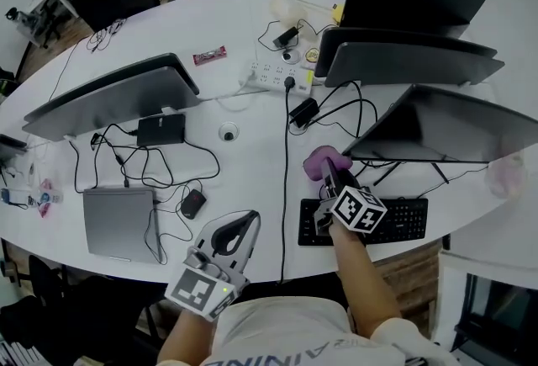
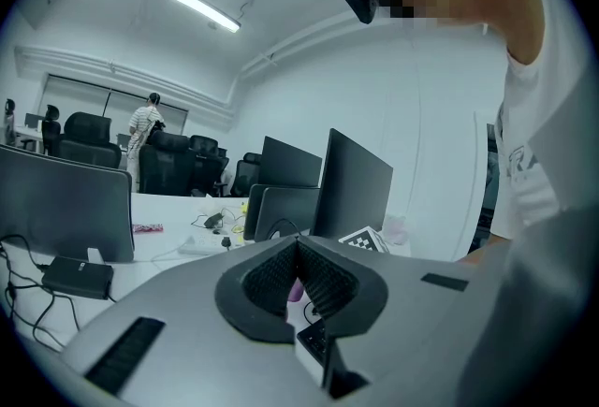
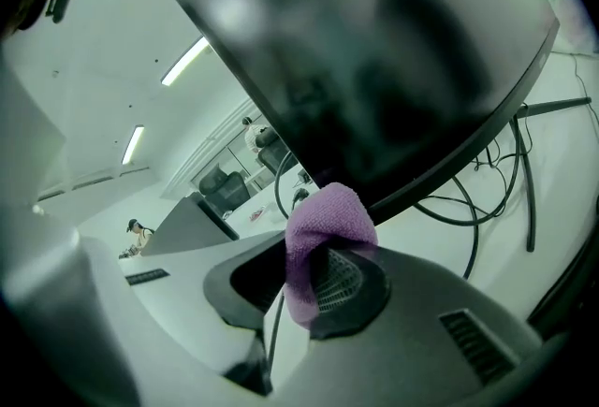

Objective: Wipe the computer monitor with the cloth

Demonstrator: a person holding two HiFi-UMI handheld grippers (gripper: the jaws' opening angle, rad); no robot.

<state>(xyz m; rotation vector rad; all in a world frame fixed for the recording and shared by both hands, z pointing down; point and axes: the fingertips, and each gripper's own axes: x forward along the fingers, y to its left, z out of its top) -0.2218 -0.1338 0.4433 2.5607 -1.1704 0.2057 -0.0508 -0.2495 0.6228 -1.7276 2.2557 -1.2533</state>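
My right gripper (image 1: 327, 173) is shut on a purple cloth (image 1: 322, 161), held just left of the lower corner of the nearest dark monitor (image 1: 445, 127). In the right gripper view the purple cloth (image 3: 323, 232) bulges out from between the jaws, close under the monitor's bottom edge (image 3: 393, 68). My left gripper (image 1: 245, 224) hangs over the table's front edge, jaws shut with nothing between them. In the left gripper view the gripper (image 2: 297, 251) points across the table toward several monitors (image 2: 356, 185).
A black keyboard (image 1: 395, 221) lies under my right arm. A closed laptop (image 1: 120, 223), a mouse (image 1: 193, 204), a black box (image 1: 160, 129), tangled cables, a power strip (image 1: 277, 75) and other monitors (image 1: 118, 95) crowd the white table (image 1: 244, 162). Office chairs stand beyond.
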